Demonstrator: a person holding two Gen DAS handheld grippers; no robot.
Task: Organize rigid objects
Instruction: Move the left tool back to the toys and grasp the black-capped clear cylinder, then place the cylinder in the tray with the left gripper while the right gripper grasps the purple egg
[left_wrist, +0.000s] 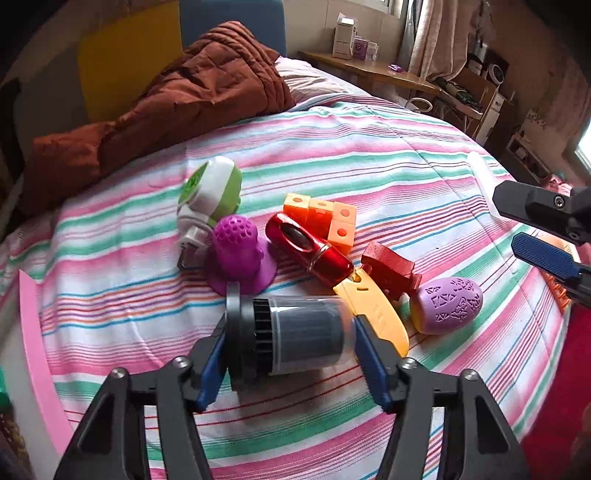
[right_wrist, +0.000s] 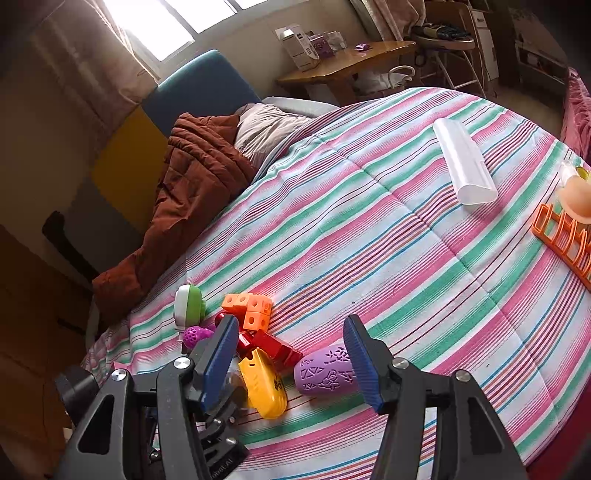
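Left gripper: 2 pads clamp the filter by its ends, lying sideways just beside the toy pile (apparently for grouping). Right gripper: jaws apart, empty, above the bedspread.

In the right wrist view, the orange rack and the peach round thing standing on it run off the right edge. The left finger there hides most of the red bottle, the purple nubbed cone and the clear canister. In the left wrist view, the yellow toy lies partly behind the canister, the pink strip is cut by the left edge, the print on the white box on the far table is too small to read, and the right gripper is cut by the right edge.
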